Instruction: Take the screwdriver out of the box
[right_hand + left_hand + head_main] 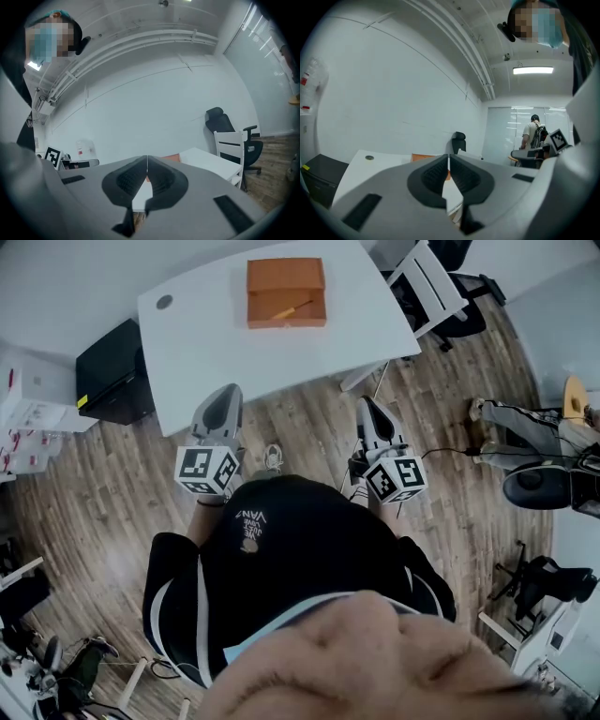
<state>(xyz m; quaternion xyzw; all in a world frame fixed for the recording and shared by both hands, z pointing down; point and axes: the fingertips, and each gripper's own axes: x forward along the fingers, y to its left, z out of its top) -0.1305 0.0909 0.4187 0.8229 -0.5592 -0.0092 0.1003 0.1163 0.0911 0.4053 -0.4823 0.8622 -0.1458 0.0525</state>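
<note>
**A:** Since the left gripper (448, 158) looks straight along its own jaws, how do they stand?

**B:** Clenched tip to tip, with nothing between them. The right gripper (147, 160) is the same, its jaws pressed together and empty.

**A:** And where is the screwdriver (292, 309)?

**B:** Well ahead of both grippers, lying slantwise inside the open orange box (286, 277). Its handle is yellow.

**A:** What does the box rest on?

**B:** A white table (216, 343), whose near edge is close to both grippers' tips. The box sits toward the far side, ahead and to the right of the left gripper and ahead and to the left of the right one. It touches neither.

**A:** Anything else nearby?

**B:** A black cabinet (112, 371) stands on the wooden floor (300, 437), out to the left gripper's left. A white chair (431, 282) stands ahead and to the right of the right gripper.
</note>
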